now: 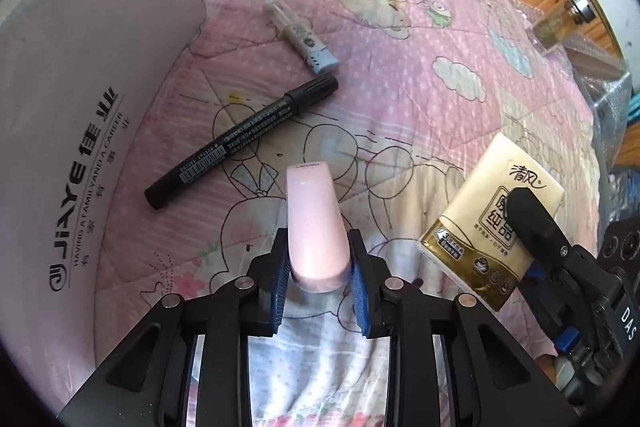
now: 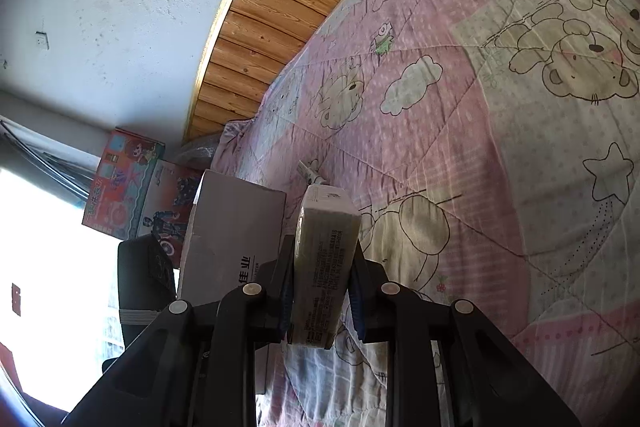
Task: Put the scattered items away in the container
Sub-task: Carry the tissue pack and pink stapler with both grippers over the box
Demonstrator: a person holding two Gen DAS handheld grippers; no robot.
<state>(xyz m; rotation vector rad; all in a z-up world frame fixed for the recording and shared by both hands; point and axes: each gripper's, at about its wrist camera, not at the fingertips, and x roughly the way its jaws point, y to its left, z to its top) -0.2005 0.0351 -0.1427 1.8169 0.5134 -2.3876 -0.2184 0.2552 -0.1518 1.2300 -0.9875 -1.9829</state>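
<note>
Blue-padded fingers of the left gripper (image 1: pixel 318 279) are clamping the near end of a pale pink case (image 1: pixel 316 223), which is sticking straight out ahead of the jaws, its long axis running along the line the gripper is pointing. The right gripper (image 2: pixel 322 291) is squeezing a yellow tissue pack (image 2: pixel 326 259) across its thin sides, the pack likewise jutting forward from between the pads.

Both loads are hanging above the pink cartoon quilt (image 1: pixel 420 75). The white cardboard box (image 1: pixel 92 75) is standing to the left of the pink case, its printed wall close beside the left gripper; from the right wrist camera the same box is sitting ahead and to the left of the tissue pack. So the left hand is probably the nearer one to the box, and its move looks like a short carry leftward over the wall.

Lying on the quilt between the box and the held case are a black marker (image 1: pixel 240 143), slanting, and beyond it a small glue stick with a blue cap (image 1: pixel 302 37). Neither camera is looking into the box, so I cannot tell what it is holding.
</note>
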